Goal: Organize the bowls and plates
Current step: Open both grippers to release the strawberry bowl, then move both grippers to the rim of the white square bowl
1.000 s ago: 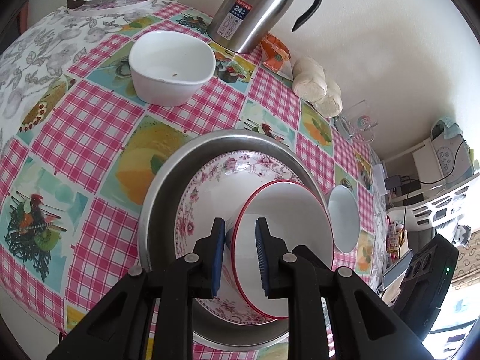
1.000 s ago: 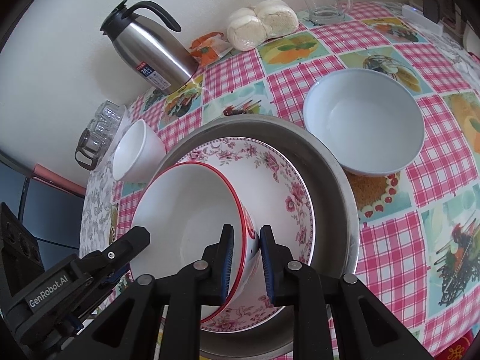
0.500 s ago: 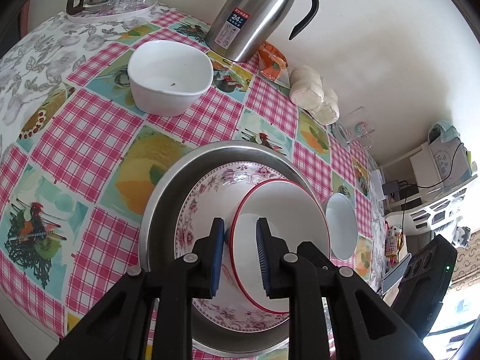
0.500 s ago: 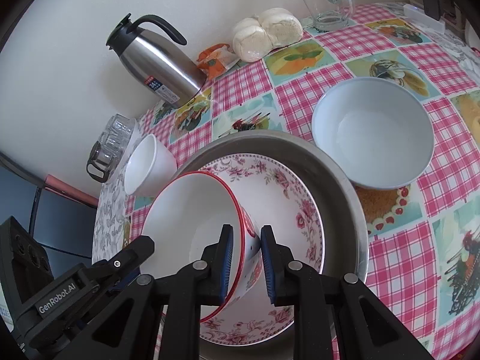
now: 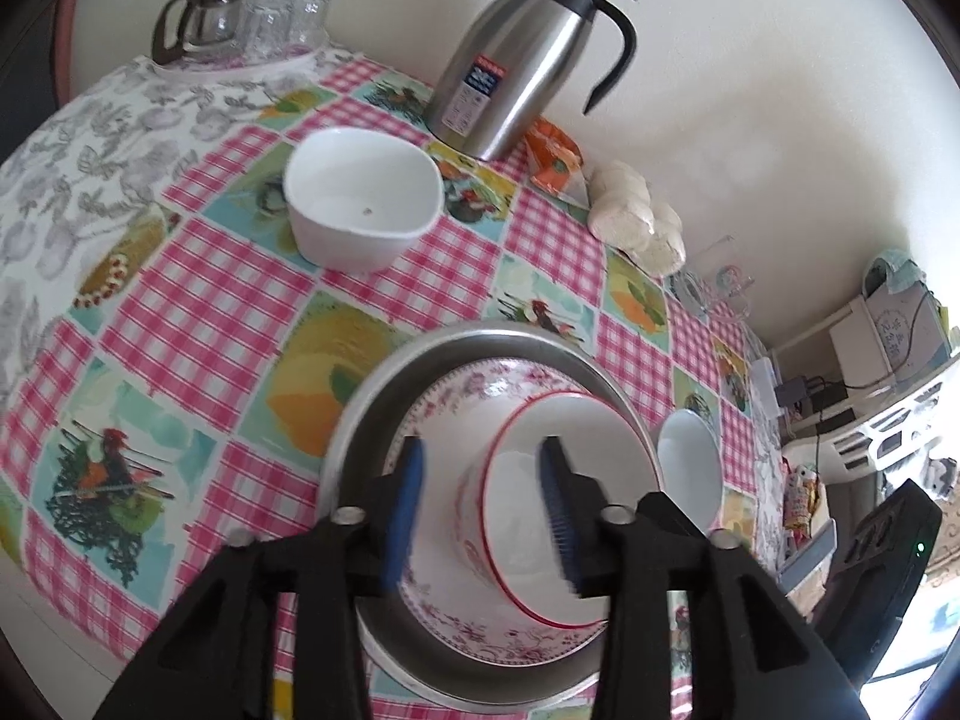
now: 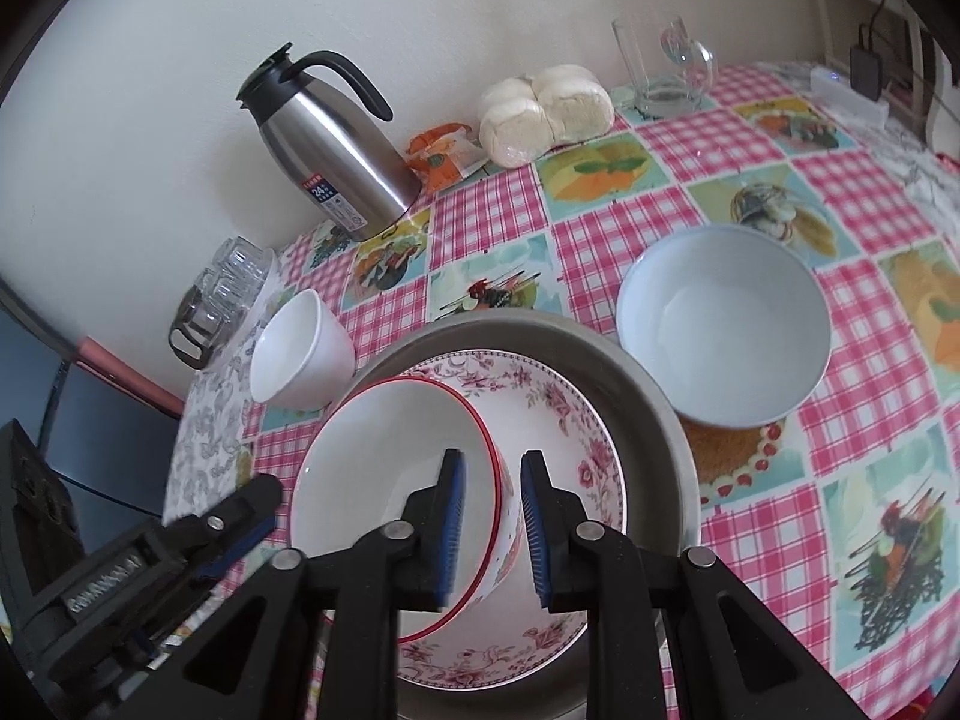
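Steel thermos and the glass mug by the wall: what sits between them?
In the right wrist view, an orange snack packet and wrapped white buns lie between the thermos and the mug.

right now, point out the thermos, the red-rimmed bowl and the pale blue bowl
thermos [image 6: 336,162], right wrist view, on its steel body
red-rimmed bowl [image 6: 384,456], right wrist view, on its white inside
pale blue bowl [image 6: 720,324], right wrist view, on its inside

White bowl [image 6: 723,324] blocks right (close).
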{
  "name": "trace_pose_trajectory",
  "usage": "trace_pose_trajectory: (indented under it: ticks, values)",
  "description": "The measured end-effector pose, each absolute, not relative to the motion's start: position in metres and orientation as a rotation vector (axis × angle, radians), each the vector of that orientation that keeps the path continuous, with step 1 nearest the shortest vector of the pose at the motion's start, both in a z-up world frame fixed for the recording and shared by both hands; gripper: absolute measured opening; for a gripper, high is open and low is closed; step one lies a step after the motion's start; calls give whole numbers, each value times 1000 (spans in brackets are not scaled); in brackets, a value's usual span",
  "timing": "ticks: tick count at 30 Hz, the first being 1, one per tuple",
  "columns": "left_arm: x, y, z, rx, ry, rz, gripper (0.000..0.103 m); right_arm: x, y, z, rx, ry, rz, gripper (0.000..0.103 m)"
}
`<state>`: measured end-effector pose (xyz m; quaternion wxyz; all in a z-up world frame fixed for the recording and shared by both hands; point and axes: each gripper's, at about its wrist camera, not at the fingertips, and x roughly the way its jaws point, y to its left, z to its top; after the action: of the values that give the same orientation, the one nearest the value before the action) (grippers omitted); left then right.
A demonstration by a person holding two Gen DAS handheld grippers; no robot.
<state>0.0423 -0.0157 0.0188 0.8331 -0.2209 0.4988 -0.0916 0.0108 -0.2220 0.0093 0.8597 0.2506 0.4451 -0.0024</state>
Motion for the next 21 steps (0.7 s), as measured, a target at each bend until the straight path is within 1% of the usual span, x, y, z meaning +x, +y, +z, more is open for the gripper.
trace_pose_trajectory:
  ticks: [1, 2, 3, 4, 5, 6, 7, 8, 9, 11, 12, 14, 16, 17, 18, 20, 21]
  values:
    - [43, -14, 19, -468, 1054, -184, 50, 11, -220, 10, 513, 934, -7, 36]
    - [43, -11, 20, -465, 1051, -169, 52, 11, -218, 11, 498, 934, -9, 42]
    - [43, -9, 20, -463, 1050, -158, 53, 11, -216, 12, 482, 933, -10, 43]
    - [43, -7, 20, -459, 1050, -147, 54, 11, -215, 13, 467, 932, -11, 47]
    - [43, -4, 20, -450, 1049, -126, 58, 12, -212, 14, 451, 931, -11, 52]
    - [43, -2, 20, -441, 1048, -111, 64, 12, -211, 14, 440, 930, -10, 55]
    - [43, 0, 20, -429, 1046, -91, 67, 12, -209, 15, 429, 928, -8, 61]
    - [43, 2, 20, -420, 1044, -72, 73, 12, -207, 16, 420, 927, -7, 63]
    - [43, 4, 20, -415, 1040, -57, 76, 12, -205, 16, 410, 925, -4, 64]
    - [42, 9, 20, -408, 1032, -31, 78, 12, -202, 17, 396, 921, 1, 72]
    - [42, 11, 20, -404, 1029, -21, 80, 12, -201, 17, 388, 918, 0, 74]
    - [42, 16, 21, -384, 1017, 14, 81, 12, -198, 17, 376, 918, 0, 81]
    - [42, 20, 21, -370, 1007, 43, 87, 12, -196, 17, 369, 919, 5, 87]
    - [42, 23, 21, -367, 1000, 57, 92, 12, -195, 17, 366, 918, 7, 90]
    - [41, 25, 22, -366, 992, 68, 92, 12, -194, 17, 362, 917, 8, 91]
    - [40, 32, 23, -373, 977, 95, 92, 12, -193, 17, 355, 913, 10, 99]
    - [40, 35, 23, -379, 972, 104, 92, 12, -192, 18, 352, 910, 10, 102]
